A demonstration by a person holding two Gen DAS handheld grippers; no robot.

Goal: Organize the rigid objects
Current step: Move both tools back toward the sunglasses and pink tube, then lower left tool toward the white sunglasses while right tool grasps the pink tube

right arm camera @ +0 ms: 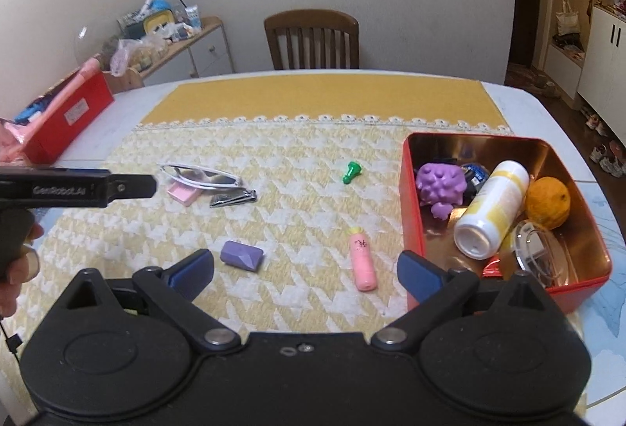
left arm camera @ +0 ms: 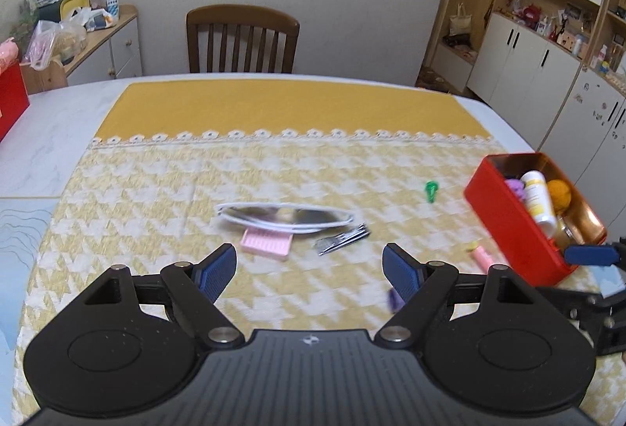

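Observation:
A red tin holds a purple toy, a white-yellow bottle, an orange and a clear lid. Loose on the yellow cloth lie glasses, a pink tray, nail clippers, a green piece, a purple block and a pink tube. My right gripper is open and empty, over the cloth between block and tin. My left gripper is open and empty, short of the glasses and clippers. The tin also shows in the left wrist view.
A wooden chair stands at the table's far side. A red box sits at the left table edge. A cluttered sideboard stands by the wall. White cupboards line the right.

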